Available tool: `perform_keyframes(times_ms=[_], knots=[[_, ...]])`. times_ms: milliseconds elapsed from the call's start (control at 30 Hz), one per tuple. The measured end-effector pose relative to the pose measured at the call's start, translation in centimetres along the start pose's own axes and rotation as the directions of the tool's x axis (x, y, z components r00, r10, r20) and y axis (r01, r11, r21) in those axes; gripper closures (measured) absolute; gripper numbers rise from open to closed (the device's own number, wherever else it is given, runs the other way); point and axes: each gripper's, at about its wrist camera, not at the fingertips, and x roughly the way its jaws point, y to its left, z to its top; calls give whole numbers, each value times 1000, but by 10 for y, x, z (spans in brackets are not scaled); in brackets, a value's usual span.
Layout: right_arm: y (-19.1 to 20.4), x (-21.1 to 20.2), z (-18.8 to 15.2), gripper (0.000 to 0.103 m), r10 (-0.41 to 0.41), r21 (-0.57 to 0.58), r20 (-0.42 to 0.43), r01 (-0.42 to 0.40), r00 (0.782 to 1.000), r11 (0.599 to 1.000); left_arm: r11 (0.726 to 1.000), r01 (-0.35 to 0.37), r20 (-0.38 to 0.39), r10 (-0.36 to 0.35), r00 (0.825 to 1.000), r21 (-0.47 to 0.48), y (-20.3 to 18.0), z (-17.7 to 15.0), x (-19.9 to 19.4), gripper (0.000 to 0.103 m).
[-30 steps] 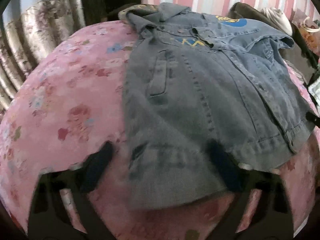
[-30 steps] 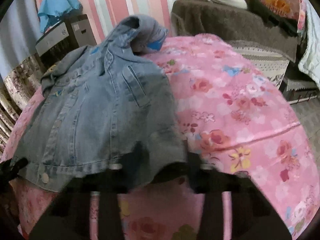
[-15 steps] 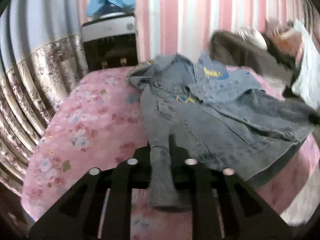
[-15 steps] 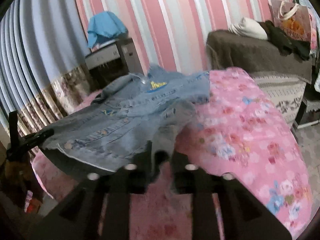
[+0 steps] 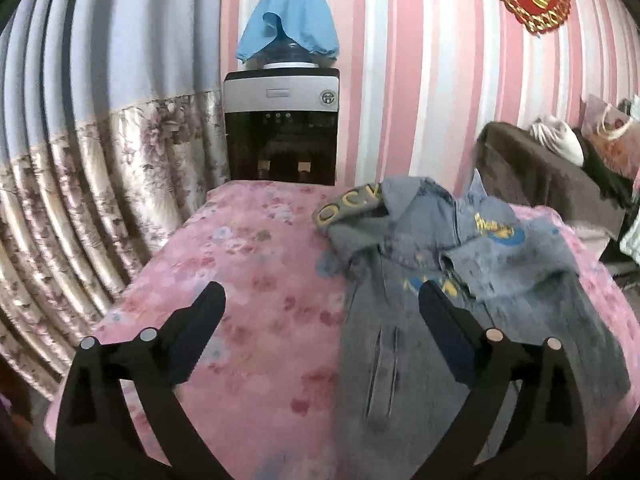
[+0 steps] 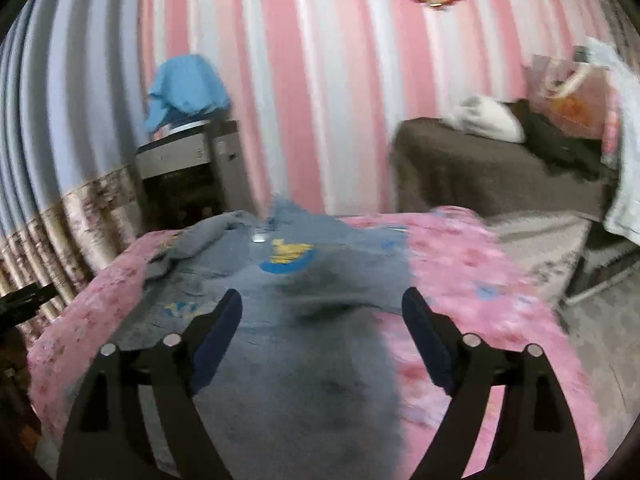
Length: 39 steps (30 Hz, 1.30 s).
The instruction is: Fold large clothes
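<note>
While opening, both tongs empty.

Both grippers, left gripper [image 5: 320,300] and right gripper [image 6: 322,300], released the denim jacket [image 5: 460,300].

On the far left fold of the grey-blue denim jacket [image 5: 460,292], a band [image 5: 348,204] shows yellow letters "OCK". Yellow lettering over its blue patch [image 5: 496,230] is too blurred to read. The black-and-white water dispenser [image 5: 281,128] bears a round emblem [image 5: 327,98], unreadable.

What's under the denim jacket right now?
The denim jacket lies on the pink floral bedspread, which shows all around it. Whatever sits directly beneath the jacket, or between its folded layers, is covered and cannot be seen.
</note>
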Motion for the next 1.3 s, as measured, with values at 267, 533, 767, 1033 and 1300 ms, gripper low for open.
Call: perform_keyframes(times_ms=[267,533,767,1033,1300], knots=[[42,86,19,20,10,-133,-65,-19,998,991,991,133,-73,-132,989,13,-41,29,75,5],[-13,134,33,20,-170,-122,-67,161,983,979,987,162,-180,-160,971,-2,-116,25,149,3],[-57,155,24,19,-209,-56,-107,204,972,977,989,151,-307,-144,941,-3,-167,-3,211,3],[-70,174,8,19,-196,-21,-164,195,967,980,976,208,-364,-172,915,64,-213,-13,237,63],[-69,175,17,19,-178,-23,-163,177,970,984,975,162,-180,-134,974,150,-194,40,212,73]])
